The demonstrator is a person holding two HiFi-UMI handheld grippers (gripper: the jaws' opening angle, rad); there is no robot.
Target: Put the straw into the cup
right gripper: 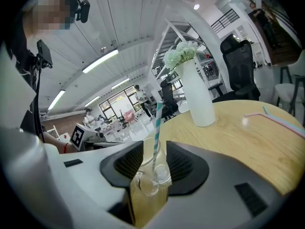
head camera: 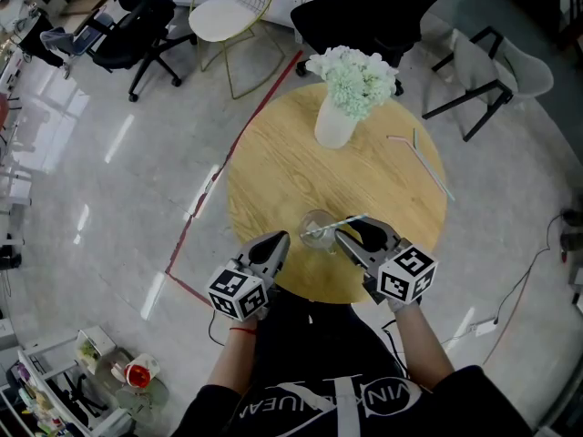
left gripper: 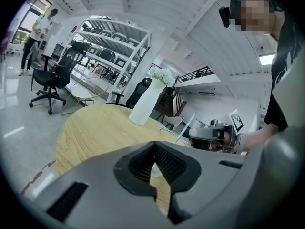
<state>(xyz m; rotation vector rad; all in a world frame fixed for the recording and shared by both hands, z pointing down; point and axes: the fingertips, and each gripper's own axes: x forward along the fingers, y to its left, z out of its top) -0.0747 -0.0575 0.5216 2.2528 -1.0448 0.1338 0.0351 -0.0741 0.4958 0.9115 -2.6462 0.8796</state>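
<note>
A clear glass cup (head camera: pixel 317 228) stands near the front edge of the round wooden table (head camera: pixel 273 171). A blue-and-white striped straw (head camera: pixel 335 224) leans in it, its top tilted right. In the right gripper view the straw (right gripper: pixel 155 128) stands in the cup (right gripper: pixel 151 173) between the pads, which do not touch it. My right gripper (head camera: pixel 351 235) is open, just right of the cup. My left gripper (head camera: pixel 278 241) sits just left of the cup, shut on nothing. The left gripper view shows the straw (left gripper: pixel 185 128) beside the right gripper (left gripper: pixel 209 133).
A white vase of pale flowers (head camera: pixel 337 116) stands at the table's far side. Two spare straws (head camera: pixel 428 162) lie at the right of the table. Office chairs and a white wire chair (head camera: pixel 228 12) stand beyond. Red tape (head camera: pixel 209 180) marks the floor on the left.
</note>
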